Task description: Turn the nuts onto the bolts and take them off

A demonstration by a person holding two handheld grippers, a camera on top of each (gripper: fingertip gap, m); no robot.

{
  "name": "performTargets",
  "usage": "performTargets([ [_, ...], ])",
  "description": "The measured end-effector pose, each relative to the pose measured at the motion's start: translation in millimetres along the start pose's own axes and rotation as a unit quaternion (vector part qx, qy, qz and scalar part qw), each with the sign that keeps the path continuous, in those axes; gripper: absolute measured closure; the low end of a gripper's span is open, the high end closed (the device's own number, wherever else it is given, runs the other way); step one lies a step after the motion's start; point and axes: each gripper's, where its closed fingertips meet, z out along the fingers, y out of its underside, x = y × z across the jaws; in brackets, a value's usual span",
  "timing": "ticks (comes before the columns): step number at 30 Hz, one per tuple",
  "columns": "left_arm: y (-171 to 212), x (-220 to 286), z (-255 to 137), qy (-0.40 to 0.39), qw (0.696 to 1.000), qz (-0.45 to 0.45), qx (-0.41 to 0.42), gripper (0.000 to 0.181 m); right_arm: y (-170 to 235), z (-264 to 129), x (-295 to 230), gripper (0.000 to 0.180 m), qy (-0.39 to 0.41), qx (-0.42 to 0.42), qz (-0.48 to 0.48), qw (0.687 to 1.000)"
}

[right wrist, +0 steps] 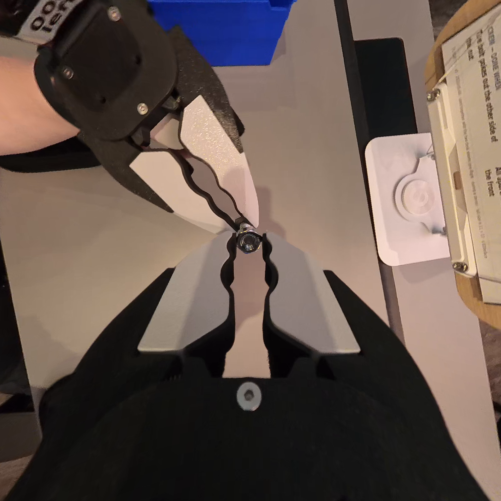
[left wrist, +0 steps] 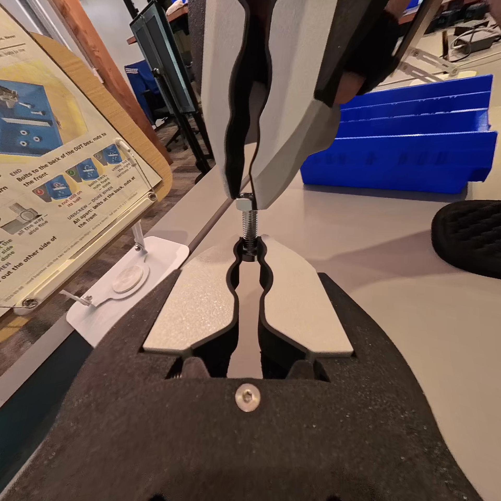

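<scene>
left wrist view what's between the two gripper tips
The bare threaded shank of the bolt spans the gap, from the left gripper below up to the nut pinched by the right gripper; the left wrist view shows it.

Nut (left wrist: 244, 202) atop bolt (left wrist: 249, 226); bin (left wrist: 406, 151) behind.

The bolt (left wrist: 249, 225) is bright, glossy threaded metal, and the nut (left wrist: 244, 202) on it is shiny metal too. Each hand-held gripper (left wrist: 248, 248) has matt, grainy pale-grey finger plates with black rubbery inner liners on a rough black textured body. The bench (left wrist: 379, 311) is smooth, matt grey. The bin (left wrist: 406, 151) is glossy blue plastic. The board (left wrist: 81, 81) looks like wood-grain.
</scene>
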Motion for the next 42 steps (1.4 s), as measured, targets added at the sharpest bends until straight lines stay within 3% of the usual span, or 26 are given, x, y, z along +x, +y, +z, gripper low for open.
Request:
performTargets([
  [9,1,-8,2,-0.043,0.999,0.011,-0.019,0.172,-2,2,8,0.162,0.06,0.021,0.194,0.979],
  [13,0,-3,1,-0.017,1.0,-0.001,-0.009,0.171,-11,-4,2,0.152,0.047,0.051,0.125,0.99],
  [16,0,4,0,0.024,0.999,-0.022,0.001,0.171,-13,-16,-7,0.141,0.056,0.051,-0.053,0.996],
  [18,0,10,-1,0.05,0.998,-0.03,0.007,0.172,-4,-21,-13,0.137,0.07,0.023,-0.169,0.983],
  [21,-2,17,-2,0.078,0.996,-0.034,0.016,0.172,5,-21,-22,0.142,0.063,0.0,-0.252,0.966],
  [32,-9,30,-6,0.117,0.992,-0.03,0.032,0.171,11,-14,-27,0.149,0.02,0.004,-0.242,0.97],
  [42,-13,25,-7,0.098,0.994,-0.026,0.038,0.171,8,-12,-23,0.162,0.007,0.024,-0.172,0.985],
])
